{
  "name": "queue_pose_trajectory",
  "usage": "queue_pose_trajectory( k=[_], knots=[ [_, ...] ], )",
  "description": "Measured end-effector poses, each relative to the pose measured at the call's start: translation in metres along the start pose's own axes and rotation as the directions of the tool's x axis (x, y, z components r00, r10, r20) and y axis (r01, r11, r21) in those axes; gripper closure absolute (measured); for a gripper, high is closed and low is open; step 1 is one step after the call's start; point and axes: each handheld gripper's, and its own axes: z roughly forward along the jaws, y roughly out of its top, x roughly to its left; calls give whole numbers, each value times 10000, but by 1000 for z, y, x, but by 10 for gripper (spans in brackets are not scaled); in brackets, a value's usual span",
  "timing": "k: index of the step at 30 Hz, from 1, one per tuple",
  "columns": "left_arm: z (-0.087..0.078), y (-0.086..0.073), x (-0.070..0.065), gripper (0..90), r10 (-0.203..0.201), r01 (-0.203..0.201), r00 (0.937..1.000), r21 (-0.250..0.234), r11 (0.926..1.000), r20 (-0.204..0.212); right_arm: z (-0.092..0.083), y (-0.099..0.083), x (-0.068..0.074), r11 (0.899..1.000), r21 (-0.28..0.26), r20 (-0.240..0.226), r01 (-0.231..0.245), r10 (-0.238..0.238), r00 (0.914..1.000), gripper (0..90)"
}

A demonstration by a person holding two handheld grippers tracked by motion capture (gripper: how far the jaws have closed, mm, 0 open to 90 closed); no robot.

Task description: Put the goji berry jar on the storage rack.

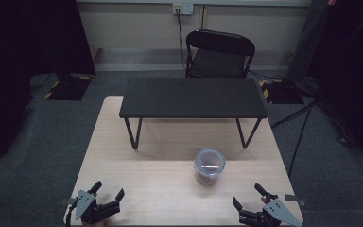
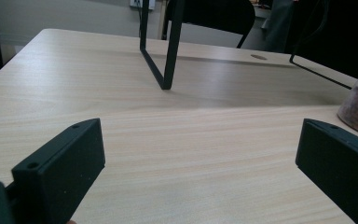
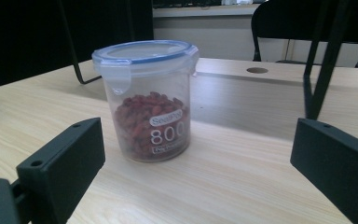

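One clear plastic container (image 3: pixel 147 100) stood upright on the bench (image 1: pixel 123 142), near the front edge and right of centre, its blue-rimmed lid (image 3: pixel 144 51) clipped on and its lower half filled with small red-brown pieces; nothing touched it; it sat in front of the single black stand (image 1: pixel 194 97), whose thin metal legs rested on the bench farther back. The right gripper (image 1: pixel 253 198) lay just beside the front edge, jaws spread wide and empty, and its own view looked straight at the container between them; the left gripper (image 1: pixel 108 191) sat well apart at the front left corner, likewise wide open and holding nothing. The work seemed to be at its start, with the approach to the container not yet made; the next move probably called for the right gripper to advance level, straddle the container's wall below the lid clips, and close gently. Beyond the bench stood one black chair (image 1: pixel 220 52); two grippers, one container, one stand.
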Motion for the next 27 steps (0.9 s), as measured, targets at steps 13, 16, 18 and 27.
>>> queue_pose_trajectory(
  k=[13,16,18,27],
  knots=[
    [-1,0,1,4,-45,45,10000,-1,10000,5,49,13,28,9993,321,-5,200,-200,9998,0],
    [-1,0,1,4,-34,34,10000,-2,10000,16,60,16,36,9989,320,26,340,-341,9994,0],
    [0,0,1,4,-45,45,10000,-12,10000,25,68,17,41,9984,397,105,407,-412,9991,0],
    [-1,0,1,4,-52,52,10000,-9,10000,30,96,18,59,9986,528,687,25,-62,9976,0]
  ],
)
